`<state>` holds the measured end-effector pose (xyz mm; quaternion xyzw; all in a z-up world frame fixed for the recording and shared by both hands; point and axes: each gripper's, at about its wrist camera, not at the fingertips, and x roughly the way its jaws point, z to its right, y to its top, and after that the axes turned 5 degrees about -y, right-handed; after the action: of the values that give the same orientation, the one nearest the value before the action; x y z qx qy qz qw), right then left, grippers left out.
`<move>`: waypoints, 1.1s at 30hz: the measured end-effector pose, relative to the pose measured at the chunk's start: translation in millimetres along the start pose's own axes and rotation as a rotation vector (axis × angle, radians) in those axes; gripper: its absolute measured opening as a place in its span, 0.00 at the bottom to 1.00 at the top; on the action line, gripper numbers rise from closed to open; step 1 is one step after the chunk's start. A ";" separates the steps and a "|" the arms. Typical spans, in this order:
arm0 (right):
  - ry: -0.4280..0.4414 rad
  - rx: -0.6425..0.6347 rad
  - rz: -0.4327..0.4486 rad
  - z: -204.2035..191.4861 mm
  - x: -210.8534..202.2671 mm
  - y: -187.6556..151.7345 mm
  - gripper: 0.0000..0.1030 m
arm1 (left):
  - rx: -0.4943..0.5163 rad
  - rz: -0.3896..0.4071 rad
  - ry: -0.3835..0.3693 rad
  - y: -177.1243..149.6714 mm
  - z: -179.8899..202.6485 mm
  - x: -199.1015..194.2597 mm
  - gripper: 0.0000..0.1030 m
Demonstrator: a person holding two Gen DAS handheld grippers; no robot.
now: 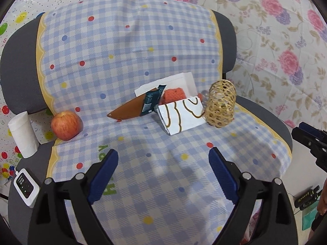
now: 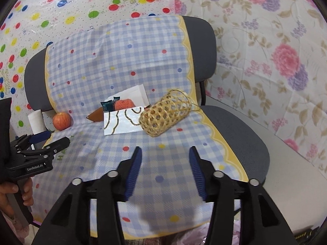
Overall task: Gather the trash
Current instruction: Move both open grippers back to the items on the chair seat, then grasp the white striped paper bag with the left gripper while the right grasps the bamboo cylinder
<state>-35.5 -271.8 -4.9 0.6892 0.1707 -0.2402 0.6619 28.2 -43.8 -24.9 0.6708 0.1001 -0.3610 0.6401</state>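
1. Looking along the left gripper (image 1: 163, 159), its blue-padded fingers (image 1: 103, 175) stand spread wide apart with nothing between them, above the front of a grey office chair (image 1: 19, 71) draped in a blue-and-white checked cloth with coloured dots (image 1: 126, 47). At the back of the seat a white paper bag with brown looping lines (image 1: 181, 116) lies on its side. An orange knitted item (image 1: 174, 96) sits in its mouth. A dark teal snack wrapper (image 1: 151, 101) leans at the bag's left edge, over a brown leather pointed sheath (image 1: 126, 110). Touching the bag's right side stands a woven bamboo basket (image 1: 221, 104). A red apple (image 1: 65, 125) rests at the seat's left edge, near a white paper roll (image 1: 22, 133). A white device with a dark screen (image 1: 25, 186) lies lower left. The right gripper (image 1: 310, 143) shows at the right edge; its state cannot be told from here.

2. From the right wrist, the right gripper (image 2: 165, 153) also has its fingers (image 2: 133, 169) spread, holding nothing, over the checked cloth (image 2: 122, 65). Beyond, the basket (image 2: 165, 115) lies tilted against the paper bag (image 2: 120, 122). The wrapper (image 2: 108, 105) pokes up beside the orange item (image 2: 123, 104), the sheath (image 2: 95, 115) and apple (image 2: 61, 120) to their left. The left gripper (image 2: 52, 138) appears at the left, parted.
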 end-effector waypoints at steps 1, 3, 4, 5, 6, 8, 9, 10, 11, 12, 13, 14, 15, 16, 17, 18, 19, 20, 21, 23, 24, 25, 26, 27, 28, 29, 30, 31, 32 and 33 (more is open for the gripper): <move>-0.001 -0.005 0.004 -2.5 4.4 3.2 0.63 | -0.002 -0.003 0.001 1.8 -1.1 3.4 0.85; -0.006 -0.017 0.009 -6.9 14.4 9.5 0.65 | -0.009 -0.015 0.005 7.0 -4.5 14.8 0.85; -0.008 -0.020 0.008 -8.0 19.3 12.4 0.65 | -0.013 -0.021 0.005 9.2 -5.8 20.0 0.85; -0.011 -0.022 0.007 -8.2 24.6 15.0 0.65 | -0.017 -0.029 0.001 12.0 -7.6 25.9 0.85; -0.015 -0.021 0.004 -8.0 32.7 18.7 0.65 | -0.026 -0.041 -0.002 15.4 -9.6 34.0 0.85; -0.016 -0.016 -0.004 -6.6 45.4 23.6 0.65 | -0.044 -0.060 -0.011 20.3 -12.9 47.2 0.85; -0.021 -0.012 -0.010 -5.8 51.6 25.4 0.65 | -0.058 -0.076 -0.013 23.2 -15.4 57.2 0.85; -0.025 -0.011 -0.015 -4.9 56.4 26.0 0.65 | -0.066 -0.086 -0.015 24.9 -16.7 64.0 0.85; -0.030 -0.007 -0.023 -3.5 64.0 27.8 0.65 | -0.072 -0.097 -0.017 27.6 -17.9 73.7 0.85; -0.032 -0.004 -0.028 -2.9 68.5 28.7 0.64 | -0.074 -0.106 -0.013 28.9 -18.4 80.2 0.85; -0.034 0.001 -0.033 -1.7 73.9 29.7 0.64 | -0.076 -0.117 -0.009 30.9 -18.9 88.0 0.85; -0.032 0.004 -0.037 -0.4 77.3 30.0 0.64 | -0.078 -0.125 -0.009 32.8 -19.0 95.5 0.85; -0.031 0.008 -0.043 1.4 82.3 30.7 0.64 | -0.078 -0.132 -0.009 34.8 -19.3 101.1 0.85; -0.032 0.010 -0.047 2.7 86.3 31.2 0.64 | -0.078 -0.139 -0.009 36.9 -19.6 107.3 0.85; -0.032 0.012 -0.053 4.1 89.9 31.5 0.64 | -0.076 -0.146 -0.013 39.2 -19.3 113.5 0.85; -0.032 0.014 -0.056 5.0 92.1 31.9 0.63 | -0.075 -0.156 -0.018 41.7 -18.7 120.4 0.85; -0.031 0.016 -0.060 6.7 94.6 31.9 0.62 | -0.074 -0.163 -0.020 43.6 -18.2 126.1 0.85; -0.031 0.019 -0.064 7.9 96.9 31.9 0.61 | -0.072 -0.178 -0.026 46.0 -17.6 134.1 0.85; -0.030 0.023 -0.070 9.4 99.3 31.6 0.60 | -0.072 -0.194 -0.029 47.4 -17.6 139.4 0.85; -0.026 0.025 -0.076 11.4 102.2 30.5 0.59 | -0.073 -0.224 -0.034 50.4 -17.0 150.2 0.85; -0.024 0.024 -0.079 11.8 103.5 30.4 0.58 | -0.068 -0.238 -0.035 52.4 -16.1 155.7 0.85; -0.024 0.022 -0.082 12.4 104.4 29.7 0.58 | -0.063 -0.244 -0.038 54.4 -15.7 160.5 0.84; -0.023 0.022 -0.085 12.9 105.2 29.6 0.56 | -0.061 -0.252 -0.049 57.0 -15.2 165.4 0.82; -0.021 0.023 -0.089 13.8 105.5 28.7 0.53 | -0.066 -0.259 -0.061 58.9 -15.4 169.5 0.81; -0.018 0.023 -0.091 14.2 105.4 28.0 0.52 | -0.072 -0.265 -0.073 60.5 -15.7 173.5 0.78; -0.017 0.023 -0.093 14.6 104.9 27.2 0.50 | -0.079 -0.272 -0.089 61.7 -16.1 176.7 0.72; -0.015 0.022 -0.094 15.0 104.2 26.7 0.49 | -0.089 -0.276 -0.122 63.1 -16.5 179.6 0.69; -0.014 0.020 -0.095 15.1 103.3 26.1 0.48 | -0.094 -0.275 -0.150 63.6 -16.3 180.5 0.61; -0.015 0.017 -0.095 14.9 101.4 25.2 0.48 | -0.089 -0.260 -0.184 64.2 -14.2 177.7 0.50; -0.015 0.014 -0.095 14.9 100.4 24.8 0.48 | -0.080 -0.245 -0.198 64.2 -11.8 174.2 0.45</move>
<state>59.7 -296.5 -40.4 0.6830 0.1966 -0.2780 0.6462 196.0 -100.2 -82.1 0.5886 0.1318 -0.4966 0.6241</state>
